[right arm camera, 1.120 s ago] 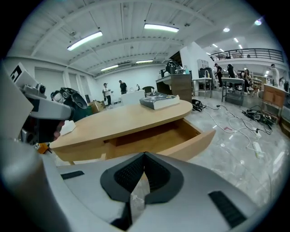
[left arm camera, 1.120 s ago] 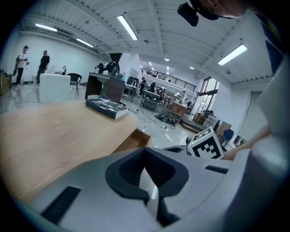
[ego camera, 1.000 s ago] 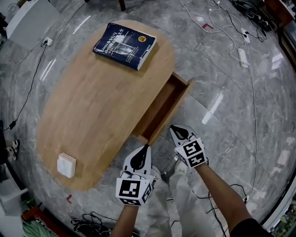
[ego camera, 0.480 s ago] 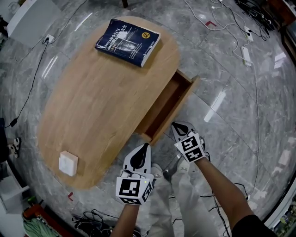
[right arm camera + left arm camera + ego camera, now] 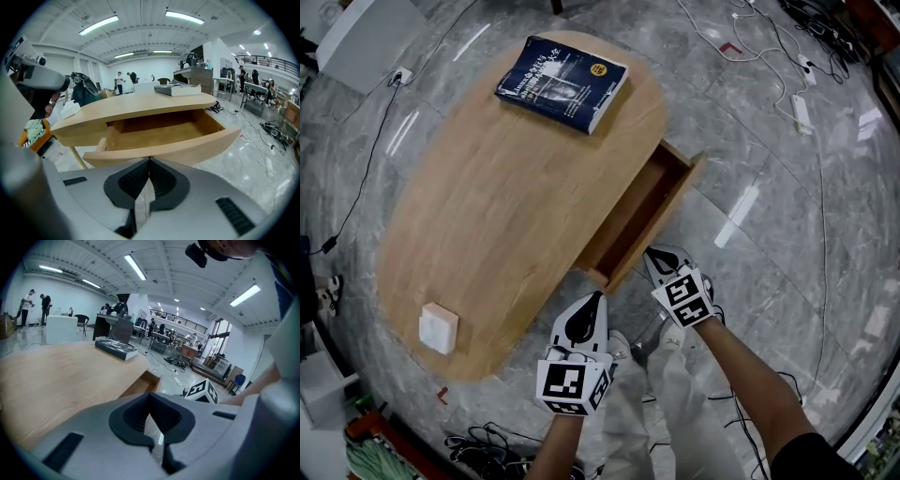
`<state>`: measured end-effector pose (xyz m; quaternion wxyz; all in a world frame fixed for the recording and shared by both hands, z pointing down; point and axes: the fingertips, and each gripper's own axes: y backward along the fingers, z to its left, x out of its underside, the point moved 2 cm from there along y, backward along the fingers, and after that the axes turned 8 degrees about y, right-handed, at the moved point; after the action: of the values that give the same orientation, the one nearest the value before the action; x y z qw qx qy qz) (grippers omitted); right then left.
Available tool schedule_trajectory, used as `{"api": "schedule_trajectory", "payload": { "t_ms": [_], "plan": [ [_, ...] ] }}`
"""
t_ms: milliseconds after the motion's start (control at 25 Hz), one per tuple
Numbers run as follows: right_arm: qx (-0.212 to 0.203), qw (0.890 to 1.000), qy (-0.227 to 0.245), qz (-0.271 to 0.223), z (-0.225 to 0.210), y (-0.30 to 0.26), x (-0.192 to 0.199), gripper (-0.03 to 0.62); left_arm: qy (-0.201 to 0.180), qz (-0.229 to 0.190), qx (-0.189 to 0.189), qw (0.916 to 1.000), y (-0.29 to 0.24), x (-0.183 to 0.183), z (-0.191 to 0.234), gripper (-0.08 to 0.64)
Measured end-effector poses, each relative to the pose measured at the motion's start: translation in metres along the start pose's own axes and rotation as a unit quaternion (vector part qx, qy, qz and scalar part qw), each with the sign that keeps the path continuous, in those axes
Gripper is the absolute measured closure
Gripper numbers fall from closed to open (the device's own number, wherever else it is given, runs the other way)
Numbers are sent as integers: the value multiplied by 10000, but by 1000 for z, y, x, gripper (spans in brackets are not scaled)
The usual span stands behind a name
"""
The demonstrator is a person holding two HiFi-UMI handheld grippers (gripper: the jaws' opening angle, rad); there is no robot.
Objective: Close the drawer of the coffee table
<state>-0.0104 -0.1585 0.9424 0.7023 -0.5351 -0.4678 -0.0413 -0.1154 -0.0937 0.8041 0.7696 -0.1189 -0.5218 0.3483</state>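
Note:
An oval wooden coffee table (image 5: 487, 216) has its drawer (image 5: 636, 217) pulled out on the right side; the drawer (image 5: 164, 133) looks empty inside. My right gripper (image 5: 654, 257) is shut, with its tip just short of the curved drawer front (image 5: 187, 149). My left gripper (image 5: 595, 300) is also shut and holds nothing, near the drawer's near corner by the table edge (image 5: 70, 380). In the left gripper view the right gripper's marker cube (image 5: 202, 391) shows beyond the jaws.
A dark blue book (image 5: 562, 82) lies at the table's far end and a small white block (image 5: 437, 330) near its close end. Cables and power strips (image 5: 794, 103) trail over the grey marble floor (image 5: 769, 225). People stand far off in the hall.
The right gripper has crept slightly toward the drawer front. The view has shifted a little; the left gripper stays put and the drawer stands equally open.

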Motion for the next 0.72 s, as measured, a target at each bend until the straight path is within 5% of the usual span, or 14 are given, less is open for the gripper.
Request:
{"api": "schedule_trajectory", "payload": {
  "t_ms": [720],
  "plan": [
    [23, 9999, 107, -30, -4, -3, -15, 580, 175, -42, -123, 9998, 4, -1, 1, 558]
  ]
}}
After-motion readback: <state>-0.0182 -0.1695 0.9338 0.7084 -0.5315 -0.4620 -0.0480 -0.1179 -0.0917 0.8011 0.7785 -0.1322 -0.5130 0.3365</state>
